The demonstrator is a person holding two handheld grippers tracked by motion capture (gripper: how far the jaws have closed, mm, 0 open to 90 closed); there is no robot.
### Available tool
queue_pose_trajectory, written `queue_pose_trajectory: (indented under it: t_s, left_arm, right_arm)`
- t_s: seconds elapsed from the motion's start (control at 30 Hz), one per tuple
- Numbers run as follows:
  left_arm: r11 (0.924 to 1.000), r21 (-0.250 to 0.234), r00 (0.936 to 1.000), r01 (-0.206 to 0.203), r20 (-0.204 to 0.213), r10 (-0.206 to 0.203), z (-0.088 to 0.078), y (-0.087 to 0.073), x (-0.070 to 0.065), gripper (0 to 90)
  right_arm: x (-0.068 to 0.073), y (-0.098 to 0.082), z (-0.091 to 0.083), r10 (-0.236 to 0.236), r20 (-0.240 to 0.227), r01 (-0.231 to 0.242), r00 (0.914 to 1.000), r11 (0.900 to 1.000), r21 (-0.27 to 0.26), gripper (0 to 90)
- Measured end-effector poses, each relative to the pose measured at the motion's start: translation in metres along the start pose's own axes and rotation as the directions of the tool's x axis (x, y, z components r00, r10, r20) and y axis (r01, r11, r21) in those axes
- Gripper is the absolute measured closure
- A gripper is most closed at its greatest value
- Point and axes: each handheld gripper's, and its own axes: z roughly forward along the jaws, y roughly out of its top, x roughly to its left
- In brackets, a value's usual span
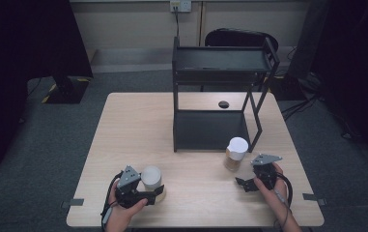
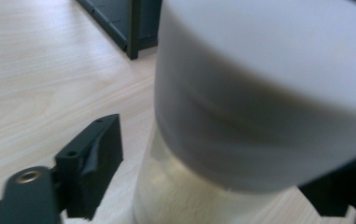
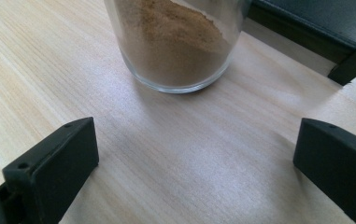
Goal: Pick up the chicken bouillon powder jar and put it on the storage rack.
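1. the table [image 1: 138,125], pale wood, is the largest thing in the high view, and every place below is given from the black shelf rack standing on it.
2. the shelf rack [image 1: 220,92] stands at the table's far middle, with a flat lower shelf and an upper tray on thin posts; a small dark hole [image 1: 223,104] in the tabletop shows just behind its lower shelf.
3. the brown-powder jar [image 1: 235,153], glass with a white lid, stands upright on the table just in front of the rack's near right corner post.
4. the pale jar [image 1: 152,181], also white-lidded, stands well in front of the rack and off toward its left side.
5. the left gripper [image 1: 155,193] sits at that pale jar; in the left gripper view the jar [image 2: 259,93] lies between the spread jaws, with a gap on the near side, so no grip is seen.
6. the right gripper [image 1: 243,184] rests in front of the rack's right end, just short of the brown-powder jar [image 3: 175,42], jaws wide apart and holding nothing.
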Motion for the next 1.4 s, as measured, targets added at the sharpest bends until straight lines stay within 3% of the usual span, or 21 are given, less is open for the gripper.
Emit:
queue_pose_trajectory:
  t_s: [0.17,0.27,0.4,0.63,0.93,1.3,1.4]
  left_arm:
    - [0.9988,-0.005,0.9988,-0.049,0.008,0.049,0.003,0.005,-0.002,30.3]
    - [0.9953,0.003,0.9951,-0.097,-0.016,0.097,0.003,0.008,-0.008,33.0]
    - [0.9932,0.001,0.9928,-0.116,-0.029,0.116,0.003,0.010,-0.012,34.5]
    - [0.9930,-0.008,0.9924,-0.118,-0.035,0.118,0.006,0.013,-0.012,35.0]
    - [0.9940,-0.069,0.9964,-0.085,-0.017,0.084,0.015,0.016,-0.009,35.0]
    - [0.9932,-0.073,0.9955,-0.091,0.021,0.092,0.032,0.042,-0.007,35.0]
    - [0.9924,-0.073,0.9942,-0.100,0.033,0.102,0.039,0.056,-0.007,35.1]
  right_arm:
    - [0.000,0.000,0.000,0.000,0.000,0.000,1.0000,1.000,0.000,0.0]
    - [0.000,0.000,0.000,0.000,0.000,0.000,1.0000,1.000,0.000,0.0]
    - [0.000,0.000,0.000,0.000,0.000,0.000,1.0000,1.000,0.000,0.0]
    - [0.000,0.000,0.000,0.000,0.000,0.000,1.0000,1.000,0.000,0.0]
    - [0.000,0.000,0.000,0.000,0.000,0.000,1.0000,1.000,0.000,0.0]
    - [0.000,0.000,0.000,0.000,0.001,0.000,1.0000,1.000,0.000,0.0]
    - [0.000,0.000,0.000,0.000,0.000,0.000,1.0000,1.000,0.000,0.0]
